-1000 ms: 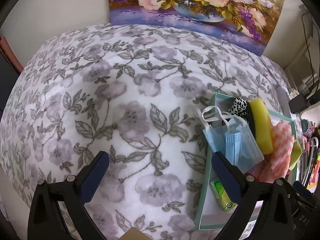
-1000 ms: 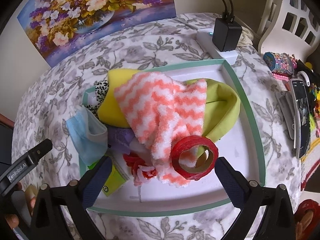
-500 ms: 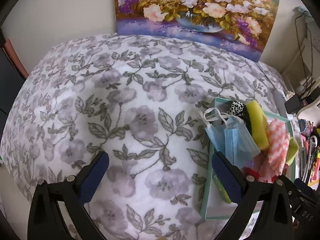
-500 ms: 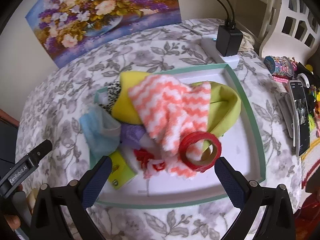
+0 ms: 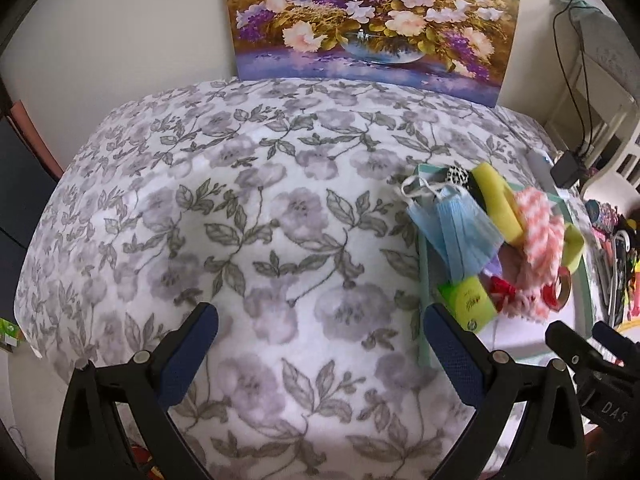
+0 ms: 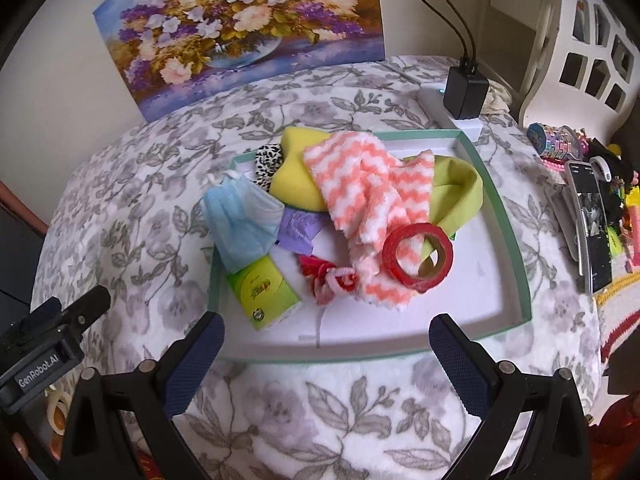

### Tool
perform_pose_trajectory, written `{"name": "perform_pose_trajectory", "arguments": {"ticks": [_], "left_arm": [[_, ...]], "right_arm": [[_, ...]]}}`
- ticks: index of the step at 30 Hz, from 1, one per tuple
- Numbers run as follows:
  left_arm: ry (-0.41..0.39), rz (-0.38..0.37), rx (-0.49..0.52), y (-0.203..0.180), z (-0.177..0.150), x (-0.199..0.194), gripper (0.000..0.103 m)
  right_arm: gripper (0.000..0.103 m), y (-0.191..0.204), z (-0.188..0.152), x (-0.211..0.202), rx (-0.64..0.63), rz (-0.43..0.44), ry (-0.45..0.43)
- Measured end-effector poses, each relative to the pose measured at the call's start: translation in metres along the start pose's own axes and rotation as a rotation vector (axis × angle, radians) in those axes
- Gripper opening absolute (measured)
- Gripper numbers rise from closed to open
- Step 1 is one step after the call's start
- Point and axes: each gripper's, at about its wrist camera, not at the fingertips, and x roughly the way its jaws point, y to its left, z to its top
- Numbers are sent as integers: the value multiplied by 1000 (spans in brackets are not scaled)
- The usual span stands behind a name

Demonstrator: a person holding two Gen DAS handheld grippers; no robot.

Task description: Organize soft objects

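Observation:
A green-rimmed white tray [image 6: 516,256] [image 5: 425,280] on the floral blanket holds a heap of items. In it lie a blue face mask [image 6: 244,220] [image 5: 456,232], a yellow sponge [image 6: 298,180] [image 5: 500,204], an orange-and-white zigzag cloth [image 6: 372,200] [image 5: 540,236], a lime cloth [image 6: 460,196], a red tape roll [image 6: 418,258], a green tissue pack [image 6: 262,294] [image 5: 470,304], a purple packet [image 6: 298,228] and a red fluffy piece [image 6: 328,278]. My right gripper [image 6: 326,360] stands open near the tray's front edge, holding nothing. My left gripper [image 5: 320,348] is open over bare blanket left of the tray.
A flower painting [image 5: 372,20] leans on the wall behind. A black charger [image 6: 466,92] sits on a white power strip behind the tray. A phone [image 6: 592,224] and colourful clutter lie at the right edge. A white chair [image 6: 588,40] stands at far right.
Both grippers have pulled back from the tray, so more blanket and painting show. Both stay open. The items in the tray have not moved.

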Motion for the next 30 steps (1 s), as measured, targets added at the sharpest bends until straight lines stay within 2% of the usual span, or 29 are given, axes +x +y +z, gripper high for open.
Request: {"name": "perform_pose_trajectory", "arguments": {"ticks": [6, 11, 23, 30], "left_arm": [[22, 10, 15, 0, -18, -3, 102], [-8, 49, 27, 0, -25, -13, 102], [-47, 33, 28, -1, -25, -22, 102], [-40, 27, 35, -3, -25, -18, 102]], "right_arm": [[103, 5, -14, -11, -28, -23, -28], [103, 6, -20, -19, -37, -22, -53], [103, 8, -19, -27, -50, -35, -95], [103, 7, -17, -24, -56, -50, -98]]}}
